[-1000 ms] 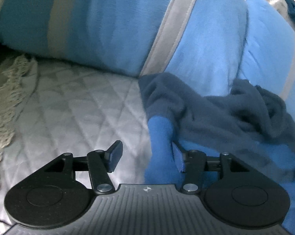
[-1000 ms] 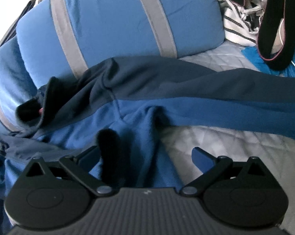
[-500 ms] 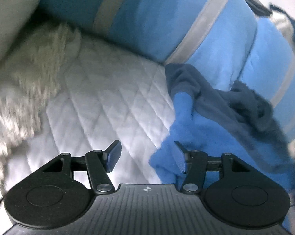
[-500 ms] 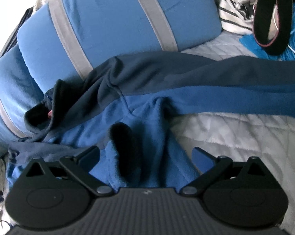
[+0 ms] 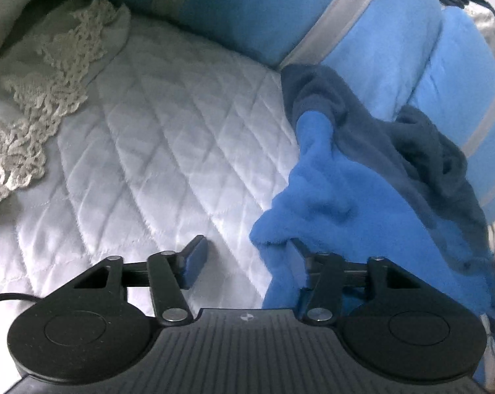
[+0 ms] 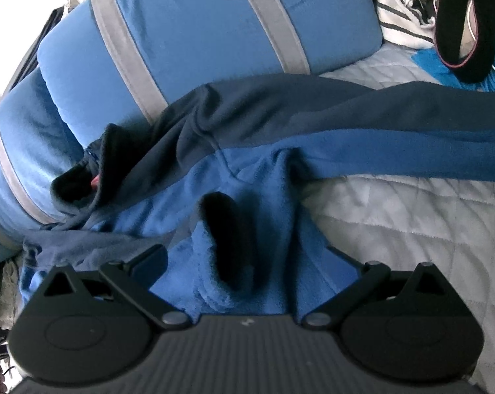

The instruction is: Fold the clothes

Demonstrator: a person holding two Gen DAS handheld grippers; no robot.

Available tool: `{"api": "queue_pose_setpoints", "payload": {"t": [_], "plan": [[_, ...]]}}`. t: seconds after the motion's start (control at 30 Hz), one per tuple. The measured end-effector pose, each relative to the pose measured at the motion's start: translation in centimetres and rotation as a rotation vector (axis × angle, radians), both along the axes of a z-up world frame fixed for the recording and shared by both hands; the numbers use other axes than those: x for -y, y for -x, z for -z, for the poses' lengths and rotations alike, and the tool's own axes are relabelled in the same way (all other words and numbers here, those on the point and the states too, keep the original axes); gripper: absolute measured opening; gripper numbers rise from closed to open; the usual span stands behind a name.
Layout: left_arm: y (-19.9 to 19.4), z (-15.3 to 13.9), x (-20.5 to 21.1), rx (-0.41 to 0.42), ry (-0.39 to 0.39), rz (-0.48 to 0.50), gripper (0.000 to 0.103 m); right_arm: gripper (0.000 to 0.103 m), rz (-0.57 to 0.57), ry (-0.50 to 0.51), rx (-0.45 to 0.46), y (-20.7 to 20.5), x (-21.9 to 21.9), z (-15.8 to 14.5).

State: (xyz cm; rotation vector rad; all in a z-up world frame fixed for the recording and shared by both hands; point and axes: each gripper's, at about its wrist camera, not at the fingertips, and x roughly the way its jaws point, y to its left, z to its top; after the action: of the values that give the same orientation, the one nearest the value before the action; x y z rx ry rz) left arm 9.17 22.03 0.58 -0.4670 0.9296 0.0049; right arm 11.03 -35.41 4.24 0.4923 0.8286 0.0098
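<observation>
Left wrist view: left gripper (image 5: pixel 244 256) sits at 6 o'clock over the white quilt (image 5: pixel 155 164); its jaws have just been closing but are parted, with the fleece jacket (image 5: pixel 346 203) hem draped over the right pad at 5 o'clock, not pinched.
Step in hand: judged, taking hold of the hem for a fold.
Doing it well: slide right until both pads straddle the hem, then clamp only one edge.
Right wrist view: right gripper (image 6: pixel 247 262) is spread wide at 6 o'clock, fleece bunched between the fingers, no pad seen pressing; a sleeve runs toward 3 o'clock.
Pillow (image 6: pixel 214 26): 12 o'clock, behind the jacket.
</observation>
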Motion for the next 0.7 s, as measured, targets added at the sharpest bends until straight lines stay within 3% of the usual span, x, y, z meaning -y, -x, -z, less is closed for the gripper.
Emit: {"api": "queue_pose_setpoints", "payload": {"t": [0.03, 0.07, 0.1, 0.13, 0.23, 0.33, 0.37, 0.5, 0.63, 0.7], "plan": [[0.1, 0.2, -0.1, 0.02, 0.015, -0.01, 0.036, 0.103, 0.001, -0.001, -0.002, 0.0, 0.0, 0.0], [0.1, 0.4, -0.2, 0.033, 0.042, -0.018, 0.022, 0.103, 0.002, -0.002, -0.004, 0.0, 0.0, 0.1], [0.1, 0.5, -0.2, 0.043, 0.061, -0.035, 0.017, 0.103, 0.003, -0.003, -0.005, -0.1, 0.1, 0.1], [0.2, 0.6, -0.3, 0.053, 0.079, -0.052, 0.015, 0.103, 0.001, -0.004, -0.005, 0.0, 0.0, 0.1], [-0.2, -0.7, 0.3, 0.09, -0.021, -0.059, 0.01, 0.103, -0.002, -0.007, -0.003, 0.0, 0.2, 0.0], [-0.5, -1.1, 0.1, 0.099, -0.051, -0.083, 0.007, 0.103, 0.001, -0.027, -0.003, 0.0, 0.6, 0.0], [-0.5, -1.0, 0.1, 0.099, -0.064, -0.09, 0.0, 0.103, 0.002, -0.036, -0.003, 0.1, 0.7, 0.0], [-0.7, -1.0, -0.1, 0.09, -0.285, -0.15, 0.0, 0.102, -0.008, -0.099, -0.013, 0.1, 1.2, 0.1], [-0.1, -1.8, -1.2, 0.071, -0.248, -0.212, 0.007, 0.095, -0.036, -0.165, -0.021, 0.1, 1.2, 0.2], [0.4, -2.6, -1.2, 0.086, -0.232, -0.218, 0.025, 0.087, -0.051, -0.189, -0.032, 0.1, 0.9, 0.2]]}}
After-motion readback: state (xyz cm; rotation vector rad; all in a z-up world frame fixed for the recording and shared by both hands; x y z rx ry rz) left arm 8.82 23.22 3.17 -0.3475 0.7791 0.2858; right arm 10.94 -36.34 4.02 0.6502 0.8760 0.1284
